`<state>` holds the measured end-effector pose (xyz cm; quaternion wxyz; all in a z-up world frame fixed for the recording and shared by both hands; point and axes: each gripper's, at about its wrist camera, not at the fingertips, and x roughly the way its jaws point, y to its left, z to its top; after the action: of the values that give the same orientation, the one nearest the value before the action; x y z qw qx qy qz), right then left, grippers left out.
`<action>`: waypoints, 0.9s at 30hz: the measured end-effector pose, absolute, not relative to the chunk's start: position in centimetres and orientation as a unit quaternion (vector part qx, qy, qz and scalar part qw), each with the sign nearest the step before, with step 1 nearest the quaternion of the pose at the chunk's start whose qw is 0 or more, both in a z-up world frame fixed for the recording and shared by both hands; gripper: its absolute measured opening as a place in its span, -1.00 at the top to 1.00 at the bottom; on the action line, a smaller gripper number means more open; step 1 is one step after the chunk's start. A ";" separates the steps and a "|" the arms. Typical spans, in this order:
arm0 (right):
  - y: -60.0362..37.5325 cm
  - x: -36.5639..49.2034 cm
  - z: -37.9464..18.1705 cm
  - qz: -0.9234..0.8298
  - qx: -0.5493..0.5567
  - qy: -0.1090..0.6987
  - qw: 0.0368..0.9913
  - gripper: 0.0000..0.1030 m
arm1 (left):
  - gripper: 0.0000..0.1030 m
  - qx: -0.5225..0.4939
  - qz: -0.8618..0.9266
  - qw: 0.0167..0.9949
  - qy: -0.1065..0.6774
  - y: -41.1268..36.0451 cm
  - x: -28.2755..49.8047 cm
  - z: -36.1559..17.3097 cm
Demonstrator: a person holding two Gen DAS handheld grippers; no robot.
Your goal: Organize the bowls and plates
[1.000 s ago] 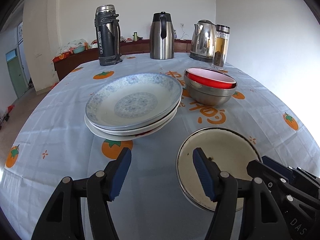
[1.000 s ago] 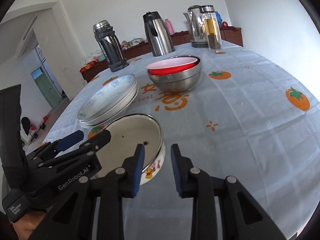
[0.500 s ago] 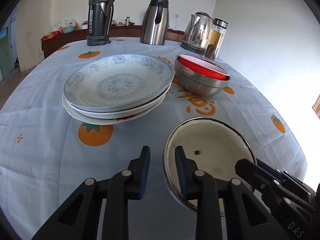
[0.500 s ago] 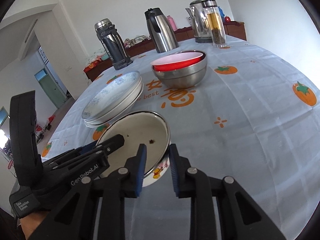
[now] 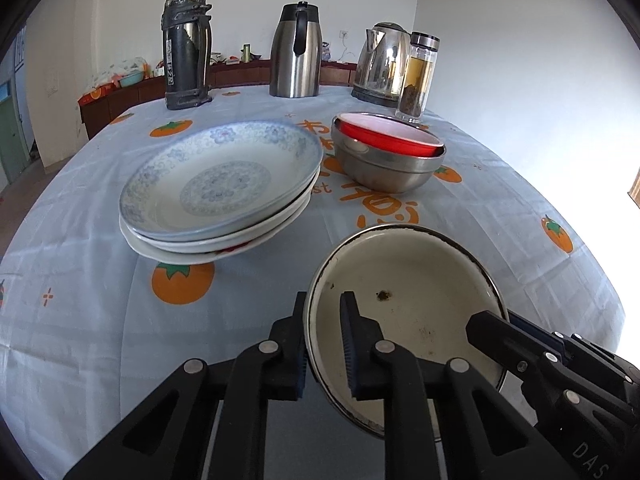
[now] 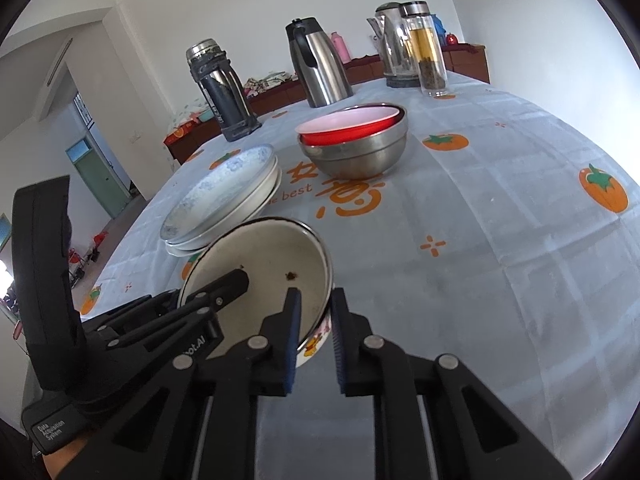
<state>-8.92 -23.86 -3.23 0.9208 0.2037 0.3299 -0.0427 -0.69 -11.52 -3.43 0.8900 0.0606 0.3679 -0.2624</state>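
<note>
While our left tool (image 5: 322,334) and right tool (image 6: 314,334) have just been closing and now pinch opposite rim walls, the cream enamel bowl (image 5: 416,300), dark-rimmed and speckled, sits near the desk's (image 5: 100,320) front edge. Beyond it we see stacked blue-patterned plates (image 5: 224,188) and a red bowl (image 5: 388,138) nested in a steel bowl (image 5: 384,172) on the persimmon-printed cloth, white walls behind.

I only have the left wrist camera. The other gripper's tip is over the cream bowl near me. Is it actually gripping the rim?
Observer: Yes. The right gripper is shut on the rim of the bowl, one jaw inside and one outside.
Operator: Anything on the bowl's outer side?
Observer: A cartoon print on the wall, just under that grip.
Operator: Anything hidden behind the steel jug?
Observer: A pink bottle stands behind it.
</note>
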 end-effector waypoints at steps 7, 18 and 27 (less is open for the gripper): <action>-24.3 -9.2 -2.3 -0.045 0.207 0.317 0.925 0.72 | 0.68 0.072 -0.264 0.897 0.346 -12.3 -1.1 -2.2; -25.3 -9.4 -1.0 -0.055 0.206 0.301 0.929 0.73 | 0.68 0.073 -0.276 0.898 0.335 -13.5 -1.1 -1.1; -26.4 -9.5 -0.4 -0.069 0.201 0.292 0.932 0.73 | 0.68 0.065 -0.292 0.893 0.337 -14.7 -0.5 -0.8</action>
<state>-9.52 -26.43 -0.43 0.9324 0.2008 0.2924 -0.0690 -0.54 -14.73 -0.75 0.8927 0.0653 0.3374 -0.2916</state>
